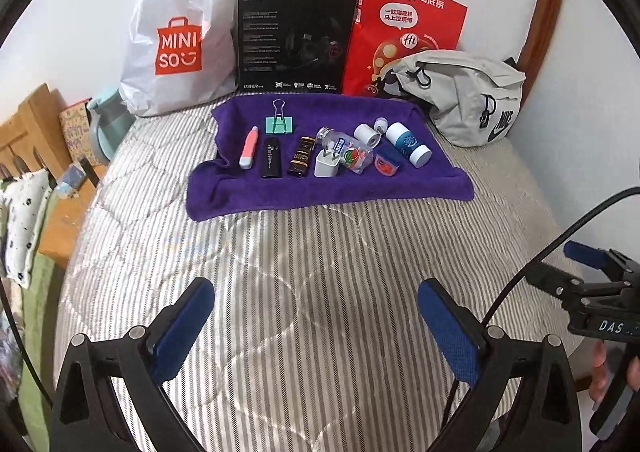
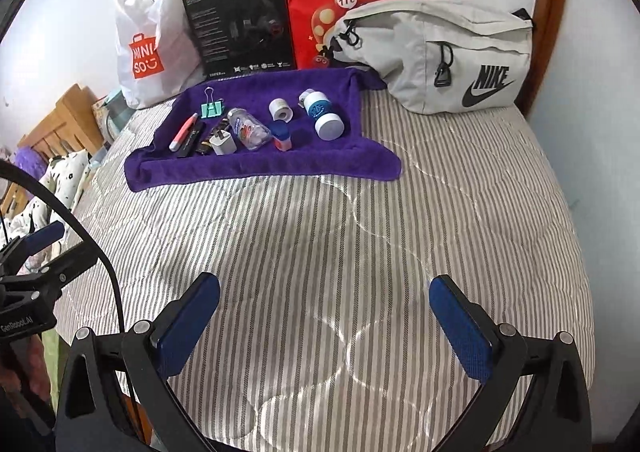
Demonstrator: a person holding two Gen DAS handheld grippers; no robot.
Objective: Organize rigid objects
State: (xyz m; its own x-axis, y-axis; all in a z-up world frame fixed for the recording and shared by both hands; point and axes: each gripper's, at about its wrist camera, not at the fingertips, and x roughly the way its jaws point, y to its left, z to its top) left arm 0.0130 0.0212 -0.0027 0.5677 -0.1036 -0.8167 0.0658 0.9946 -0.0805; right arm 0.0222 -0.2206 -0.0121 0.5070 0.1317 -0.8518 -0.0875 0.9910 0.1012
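Purple towel (image 1: 256, 195) with small objects, both grippers agape above striped mattress (image 1: 280, 272)

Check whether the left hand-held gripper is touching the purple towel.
Apart. In the left wrist view the left hand-held gripper hovers open over striped bedding, with a wide stretch of quilt before the purple towel.

This is a bedroom in a home. A bed (image 1: 280, 272) with a striped quilted cover fills the view, set against a white wall with a wooden headboard (image 1: 28, 123) at its side. Shopping bags (image 1: 176, 43), a boxed headset (image 1: 296, 35) and a grey waist bag (image 2: 440, 51) lean along the wall.
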